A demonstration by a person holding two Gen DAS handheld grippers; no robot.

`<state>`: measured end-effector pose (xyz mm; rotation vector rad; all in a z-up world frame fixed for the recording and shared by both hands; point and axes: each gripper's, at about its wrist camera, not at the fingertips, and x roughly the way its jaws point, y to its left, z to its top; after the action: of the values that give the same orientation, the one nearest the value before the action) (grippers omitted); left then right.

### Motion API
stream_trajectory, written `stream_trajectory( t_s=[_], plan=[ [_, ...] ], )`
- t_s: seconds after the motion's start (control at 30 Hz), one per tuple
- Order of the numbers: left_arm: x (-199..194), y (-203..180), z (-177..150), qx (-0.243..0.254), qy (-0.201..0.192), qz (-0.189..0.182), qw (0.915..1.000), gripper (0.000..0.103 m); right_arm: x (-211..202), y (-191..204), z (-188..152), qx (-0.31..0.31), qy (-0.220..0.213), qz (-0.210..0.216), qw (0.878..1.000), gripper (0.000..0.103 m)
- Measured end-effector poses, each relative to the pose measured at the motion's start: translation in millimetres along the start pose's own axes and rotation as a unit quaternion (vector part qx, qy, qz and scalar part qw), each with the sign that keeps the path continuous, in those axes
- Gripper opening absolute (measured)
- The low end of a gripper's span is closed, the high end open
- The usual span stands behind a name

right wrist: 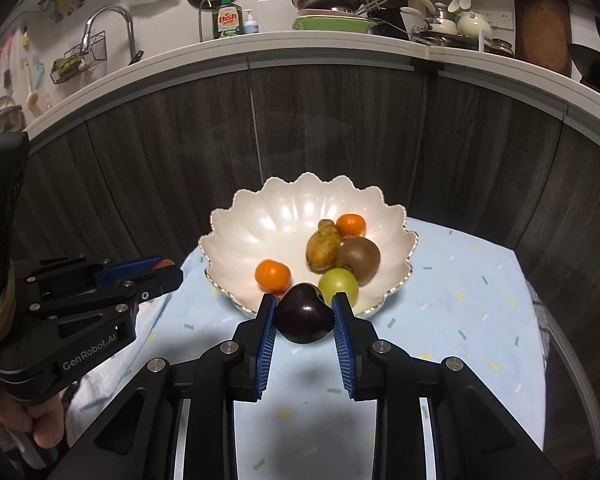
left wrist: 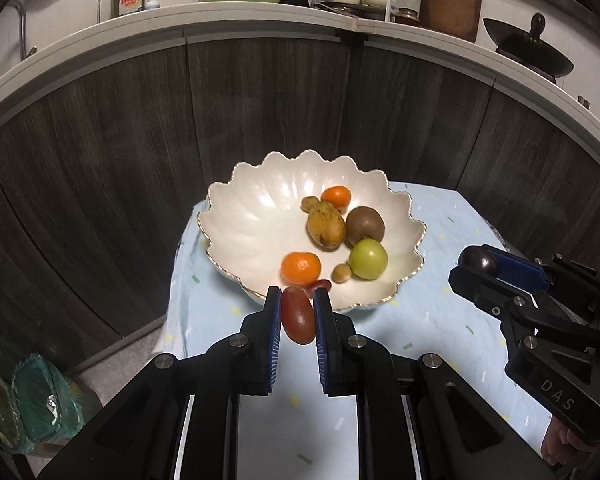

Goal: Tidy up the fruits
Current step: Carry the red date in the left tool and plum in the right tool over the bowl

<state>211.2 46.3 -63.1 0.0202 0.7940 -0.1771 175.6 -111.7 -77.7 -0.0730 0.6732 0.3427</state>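
Note:
A white scalloped bowl stands on the table with the pale blue cloth. Inside lie two oranges, a brown pear, a kiwi, a green apple and smaller fruits. My left gripper is shut on a red oblong tomato, just in front of the bowl's near rim. At the right of that view, and in its own camera, my right gripper is shut on a dark plum.
Dark wood cabinet fronts rise close behind the table under a white counter crowded with dishes, dish soap and pots. A green bag lies on the floor at lower left. A hand holds the left gripper's handle.

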Motion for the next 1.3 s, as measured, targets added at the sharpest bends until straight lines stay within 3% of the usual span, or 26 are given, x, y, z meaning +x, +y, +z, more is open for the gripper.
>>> stream_trajectory(
  t_s=[0.9, 1.3],
  plan=[
    [41.7, 43.8, 54.0, 0.020, -0.011, -0.009, 0.9997, 0.017, 45.8, 16.6, 40.2, 0.017, 0.007, -0.007, 1.000, 0.029],
    [73.6, 52.0, 67.9, 0.044, -0.005, -0.029, 0.9986, 0.017, 77.0, 13.9, 42.5, 0.056, 0.040, -0.017, 0.997, 0.029]
  ],
)
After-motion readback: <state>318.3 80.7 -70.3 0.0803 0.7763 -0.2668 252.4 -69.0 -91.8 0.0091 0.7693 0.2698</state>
